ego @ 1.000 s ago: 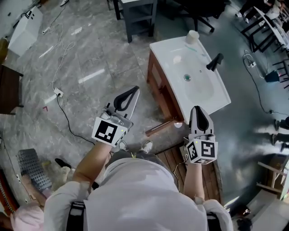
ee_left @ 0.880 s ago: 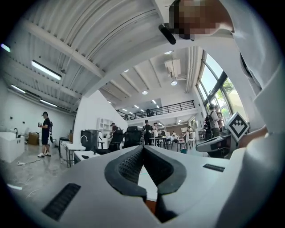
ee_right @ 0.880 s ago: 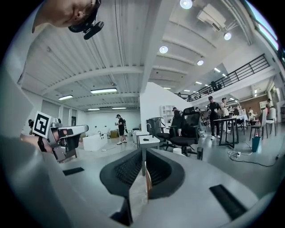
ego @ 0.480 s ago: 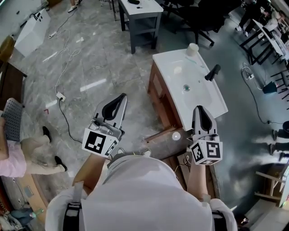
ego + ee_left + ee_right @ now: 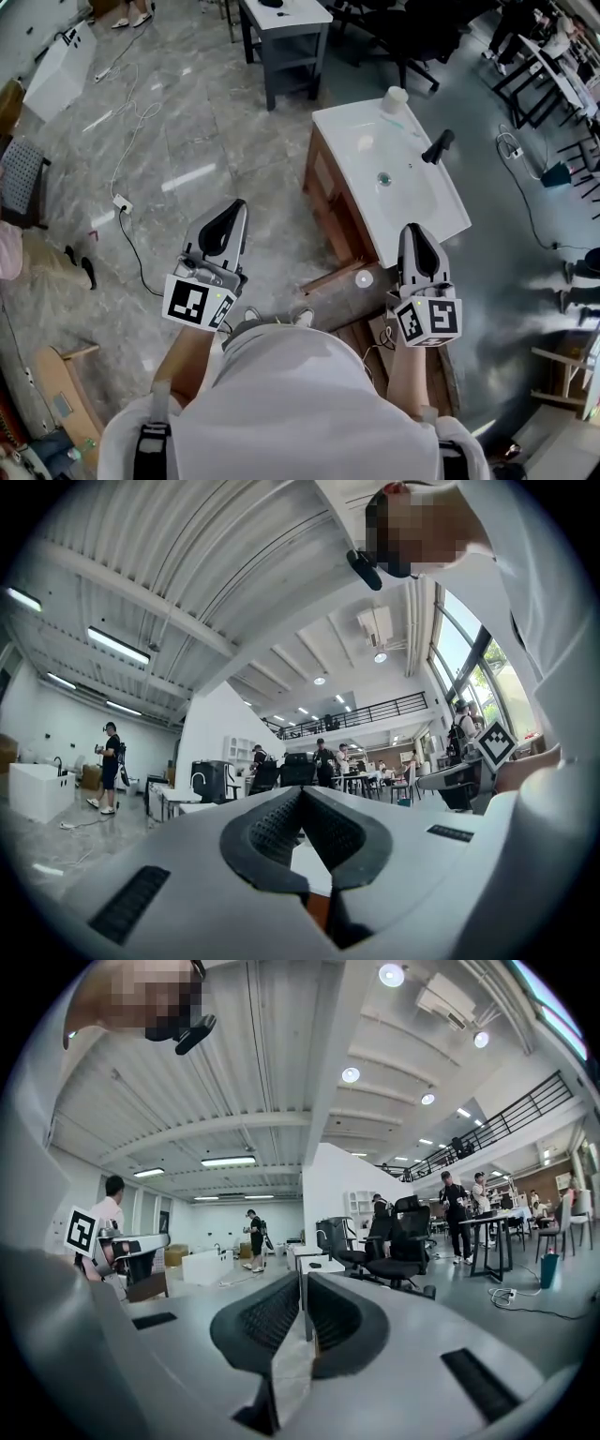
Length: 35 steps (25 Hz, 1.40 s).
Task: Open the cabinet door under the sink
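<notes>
While both hang empty with jaws together, the left hand-held gripper (image 5: 232, 211) sits well left of the sink (image 5: 427, 202). The cabinet door (image 5: 328, 202) below it runs lengthwise away, facing left. The right hand-held gripper (image 5: 415, 234), at the sink's near end, is likely nearer.

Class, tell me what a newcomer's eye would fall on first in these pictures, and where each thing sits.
The white sink with its black faucet stands out at the head view's upper right, on a wooden cabinet. Below it, the left gripper and right gripper point forward, both shut and empty. Beside the right gripper's tip, a wooden door with a round knob juts from the cabinet.
</notes>
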### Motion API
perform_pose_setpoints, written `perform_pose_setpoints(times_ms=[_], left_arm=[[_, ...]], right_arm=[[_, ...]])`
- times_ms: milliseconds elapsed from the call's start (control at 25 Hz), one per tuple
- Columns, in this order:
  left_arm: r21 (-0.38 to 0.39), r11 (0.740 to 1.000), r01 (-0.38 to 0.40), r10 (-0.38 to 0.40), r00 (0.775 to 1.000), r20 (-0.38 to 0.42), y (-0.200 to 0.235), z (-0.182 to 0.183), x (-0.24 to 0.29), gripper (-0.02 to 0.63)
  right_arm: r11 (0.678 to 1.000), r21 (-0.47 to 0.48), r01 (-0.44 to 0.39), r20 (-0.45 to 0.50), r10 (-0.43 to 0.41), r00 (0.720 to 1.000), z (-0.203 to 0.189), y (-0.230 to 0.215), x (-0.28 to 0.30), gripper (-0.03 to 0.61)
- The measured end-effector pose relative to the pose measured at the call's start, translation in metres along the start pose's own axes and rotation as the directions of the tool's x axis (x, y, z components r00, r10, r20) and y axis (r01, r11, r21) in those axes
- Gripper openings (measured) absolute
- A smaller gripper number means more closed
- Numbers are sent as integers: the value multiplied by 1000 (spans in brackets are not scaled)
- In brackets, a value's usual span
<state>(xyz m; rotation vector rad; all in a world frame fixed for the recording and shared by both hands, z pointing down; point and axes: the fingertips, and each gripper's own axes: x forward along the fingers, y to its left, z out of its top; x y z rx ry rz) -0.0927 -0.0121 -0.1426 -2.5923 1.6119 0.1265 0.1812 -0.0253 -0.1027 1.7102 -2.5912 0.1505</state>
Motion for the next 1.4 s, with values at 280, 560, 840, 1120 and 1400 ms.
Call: perform_pose_setpoints(times_ms=[280, 560, 840, 1120, 1400], left_arm=[[-4, 999, 46, -46, 999, -6, -8, -6, 2, 14], [-15, 997, 71, -71, 997, -12, -4, -6, -3, 14], [-16, 997, 81, -81, 997, -5, -2, -6, -2, 14], [-17, 996, 85, -85, 996, -7, -3, -8, 0, 14], [-15, 997, 75, -75, 997, -5, -2, -10, 3, 14]], right_arm=[[1000, 11, 22, -9, -21, 1000, -13, 8, -11, 51], [999, -10, 48, -29, -48, 998, -13, 20, -14, 49], [998, -27, 54, -24, -55, 998, -11, 25, -16, 49], [998, -28, 59, -24, -60, 998, -12, 22, -15, 49], [997, -38, 61, -26, -62, 998, -13, 17, -13, 48]])
